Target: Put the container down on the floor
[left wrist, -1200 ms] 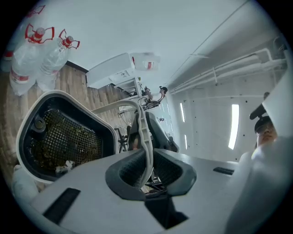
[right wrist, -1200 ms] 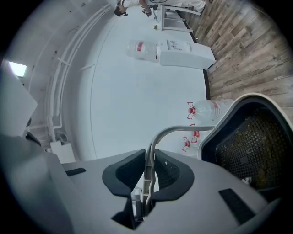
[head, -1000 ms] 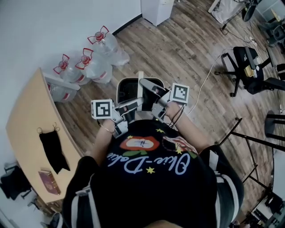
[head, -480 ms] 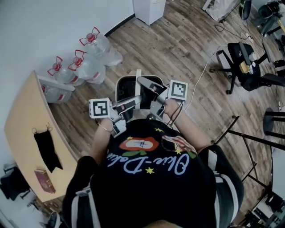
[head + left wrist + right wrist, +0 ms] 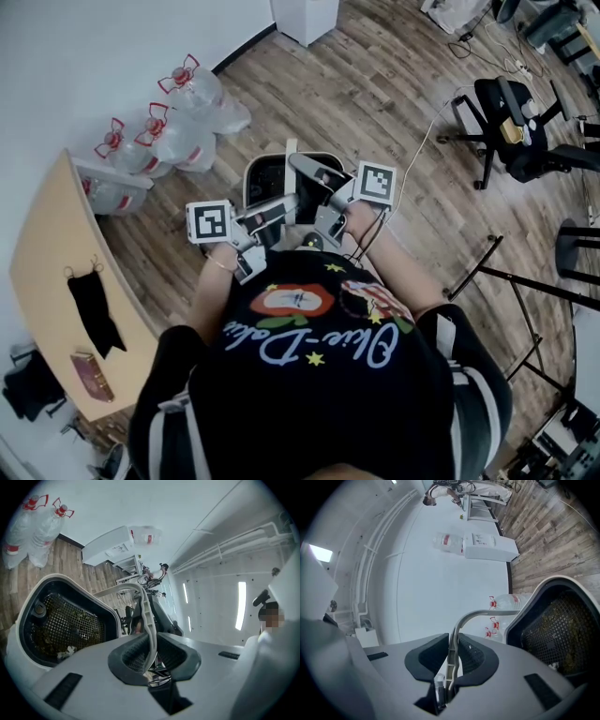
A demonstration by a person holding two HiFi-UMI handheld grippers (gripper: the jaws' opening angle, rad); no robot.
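Container (image 5: 14, 639) hangs over the wooden floor (image 5: 394, 103), just ahead of the person, carried by its thin white handle (image 5: 147, 616). The left gripper (image 5: 152, 653) pinches the handle on one side and the right gripper (image 5: 450, 656) pinches it on the other. The tub lies below and beyond both tongs, about equally near each, so lowering looks like a straight drop.

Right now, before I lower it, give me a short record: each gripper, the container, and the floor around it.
left gripper: shut on the handle
right gripper: shut on the same handle
container: white, with a dark mesh basket inside; hanging in front of the person, apparently off the floor
floor: wood planks
nearby: water bottles by the wall at left; table further left
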